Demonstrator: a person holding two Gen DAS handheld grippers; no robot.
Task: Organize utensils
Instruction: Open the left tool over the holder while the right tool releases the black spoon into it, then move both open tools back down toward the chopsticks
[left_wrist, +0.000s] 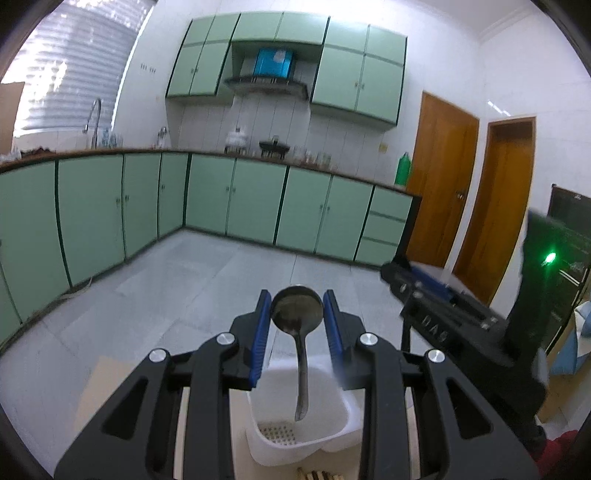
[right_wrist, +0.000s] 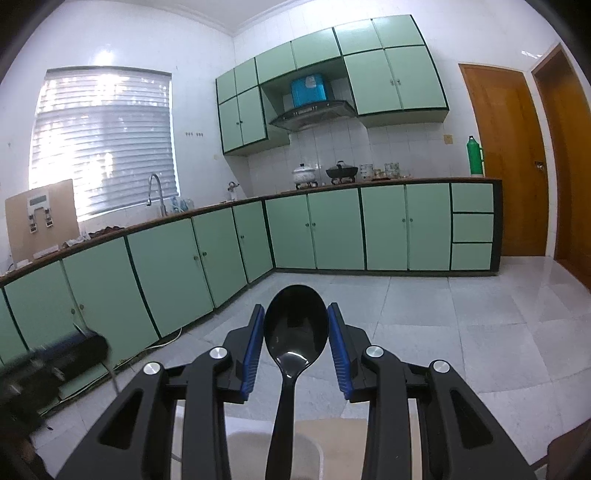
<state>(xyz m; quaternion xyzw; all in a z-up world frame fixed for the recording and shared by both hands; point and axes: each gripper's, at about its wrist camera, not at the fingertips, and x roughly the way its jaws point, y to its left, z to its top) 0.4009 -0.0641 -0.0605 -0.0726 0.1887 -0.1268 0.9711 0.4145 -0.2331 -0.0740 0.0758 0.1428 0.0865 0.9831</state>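
A: Start at the left gripper (left_wrist: 297, 314). What sits between those blue-padded fingers (left_wrist: 260, 325)?

B: A dull grey metal spoon with a round bowl (left_wrist: 297, 309). The pads are drawn in narrow against either side of the bowl and grip it there, and its slim handle hangs down below the jaws.

A: And under it?

B: A white plastic utensil basket with a perforated floor (left_wrist: 332, 435). The tip of the spoon's handle hangs over the basket's opening, clear of the floor as far as I can judge. The compartment I can see has nothing lying in it. Just in front of the basket, at the bottom edge, a few pale wooden sticks (left_wrist: 317, 473) show; too little of them is visible to say what they are.

A: The right gripper (right_wrist: 296, 328)?

B: Same story. Its blue fingers (right_wrist: 253, 339) are partly closed on the bowl of a glossy black plastic serving spoon (right_wrist: 295, 328), the handle running down toward the camera.

A: Anything beneath that one?

B: A white rounded rim (right_wrist: 314, 448), blurred, possibly the same basket, standing on a tan surface (right_wrist: 340, 432).

A: Further out?

B: Green kitchen cabinets (right_wrist: 332, 229) and a pale tiled floor (right_wrist: 480, 325).
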